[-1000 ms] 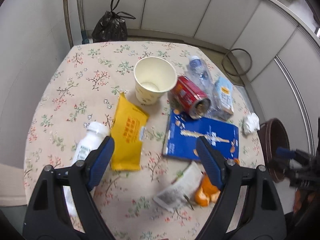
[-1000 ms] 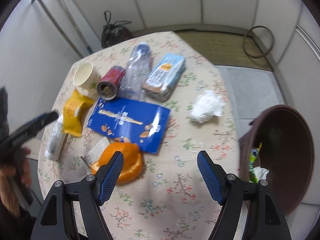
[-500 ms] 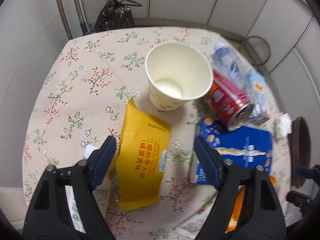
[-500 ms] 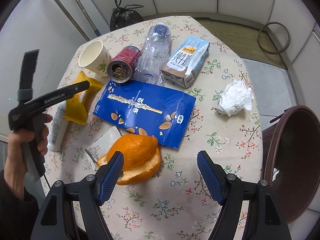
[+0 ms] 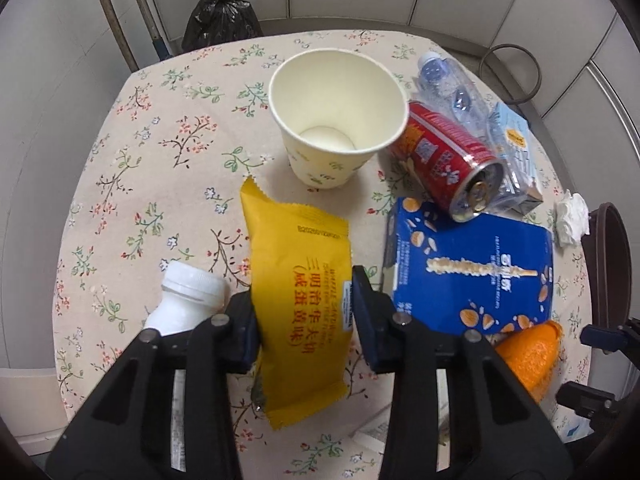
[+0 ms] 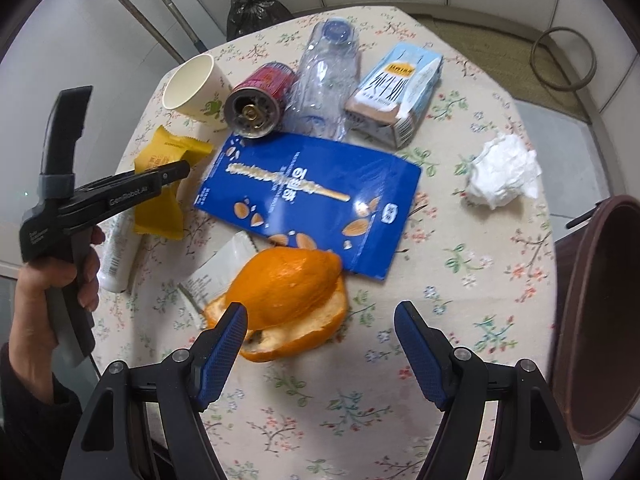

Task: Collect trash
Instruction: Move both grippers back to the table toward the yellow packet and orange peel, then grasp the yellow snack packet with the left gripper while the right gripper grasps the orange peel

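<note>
Both wrist cameras look steeply down, close over the floral table (image 5: pixel 132 168), sharing its littered middle.

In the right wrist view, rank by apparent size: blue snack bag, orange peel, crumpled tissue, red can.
1. blue snack bag
2. orange peel, though it lies nearest the camera, which inflates it
3 and 4. crumpled tissue and red can look about alike; the can is seen end-on, so no firm order.

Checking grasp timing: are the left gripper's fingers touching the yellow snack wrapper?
Touching. In the left wrist view the closing left gripper has both fingers against the edges of the yellow snack wrapper, with no gap.
</note>
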`<state>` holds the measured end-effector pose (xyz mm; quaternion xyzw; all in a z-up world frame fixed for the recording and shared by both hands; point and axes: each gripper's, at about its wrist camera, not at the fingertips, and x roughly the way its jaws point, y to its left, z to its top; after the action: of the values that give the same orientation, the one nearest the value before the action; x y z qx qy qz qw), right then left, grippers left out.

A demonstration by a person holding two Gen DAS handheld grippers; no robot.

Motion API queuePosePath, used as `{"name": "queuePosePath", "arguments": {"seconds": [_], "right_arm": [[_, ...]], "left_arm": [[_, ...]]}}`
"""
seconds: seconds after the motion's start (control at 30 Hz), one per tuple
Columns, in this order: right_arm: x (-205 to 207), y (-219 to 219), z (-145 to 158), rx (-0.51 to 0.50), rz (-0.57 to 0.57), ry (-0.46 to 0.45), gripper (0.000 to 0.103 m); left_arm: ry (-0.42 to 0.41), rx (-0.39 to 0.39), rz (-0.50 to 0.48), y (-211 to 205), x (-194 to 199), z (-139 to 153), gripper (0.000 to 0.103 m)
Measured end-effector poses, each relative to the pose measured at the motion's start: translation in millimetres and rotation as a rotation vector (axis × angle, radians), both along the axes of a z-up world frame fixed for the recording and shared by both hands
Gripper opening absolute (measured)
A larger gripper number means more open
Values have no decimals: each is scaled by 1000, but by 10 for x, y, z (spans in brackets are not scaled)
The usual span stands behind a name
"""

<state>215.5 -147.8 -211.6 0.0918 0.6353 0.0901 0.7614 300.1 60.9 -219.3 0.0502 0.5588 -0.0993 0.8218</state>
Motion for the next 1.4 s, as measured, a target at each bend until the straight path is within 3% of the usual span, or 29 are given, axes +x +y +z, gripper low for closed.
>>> {"name": "queuePosePath", "arguments": {"seconds": [0.3, 0.5, 0.87, 0.97, 1.13, 1.23, 1.4], "right_arm": [[75, 127, -157, 54, -31, 56, 77], [149, 124, -391, 148, -138, 148, 78], [217, 146, -576, 147, -251, 121, 81], [208, 159, -582, 159, -255, 101, 71], [158, 181, -461, 187, -198, 62, 34], [124, 193, -365, 205, -160, 40, 28], [9, 114, -59, 202, -122, -31, 26]], "left_arm": [[-47, -3, -19, -47, -371, 380, 42], [-40, -1, -29, -1, -605, 495, 42], [-51, 9, -59, 4, -822, 533, 42], [-55, 10, -68, -22, -869, 545, 42], [-73, 9, -79, -62, -940, 613, 42], [-83, 2, -78, -69, -973, 660, 42], [-104, -17, -80, -90, -1033, 762, 42]]}}
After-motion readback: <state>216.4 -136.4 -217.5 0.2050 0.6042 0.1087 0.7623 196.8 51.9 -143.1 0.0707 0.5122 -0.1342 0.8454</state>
